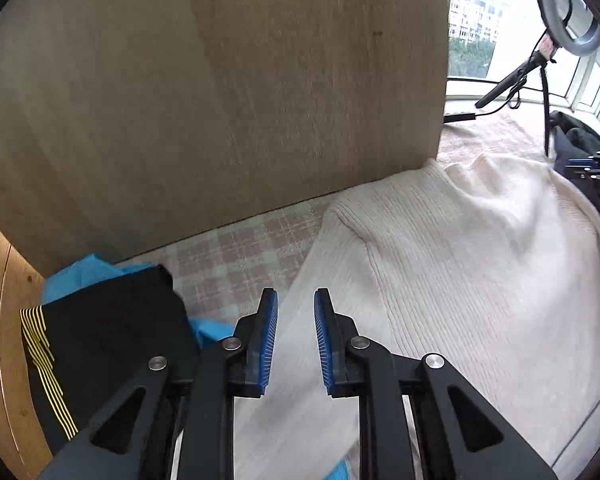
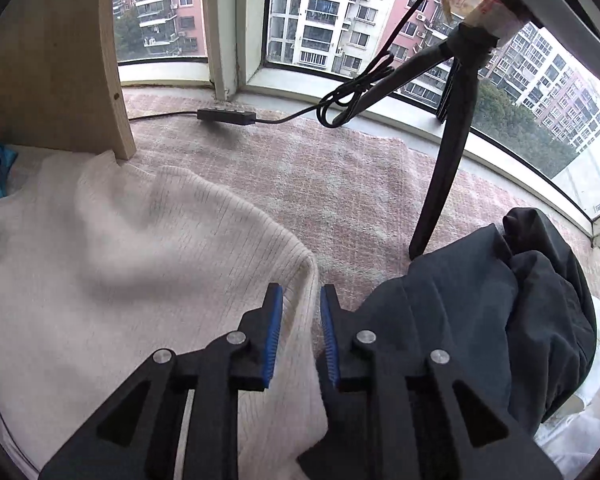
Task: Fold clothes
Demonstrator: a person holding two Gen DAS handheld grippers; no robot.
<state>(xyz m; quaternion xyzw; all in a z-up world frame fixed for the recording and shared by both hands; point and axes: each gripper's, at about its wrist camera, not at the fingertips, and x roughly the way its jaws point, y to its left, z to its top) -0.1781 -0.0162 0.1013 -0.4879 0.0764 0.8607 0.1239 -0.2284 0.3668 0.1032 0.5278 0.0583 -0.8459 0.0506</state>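
A cream ribbed sweater lies spread on a pink checked blanket. My left gripper hovers over the sweater's left edge, open, its blue pads apart with only cloth showing below the gap. In the right wrist view the sweater fills the left half. My right gripper stands open at the sweater's right edge, which runs down through the gap between the pads without being pinched.
A wooden board stands upright behind the sweater. A black garment with yellow stripes lies on blue cloth at the left. A dark jacket is heaped at the right beside a tripod leg. A cable runs along the window sill.
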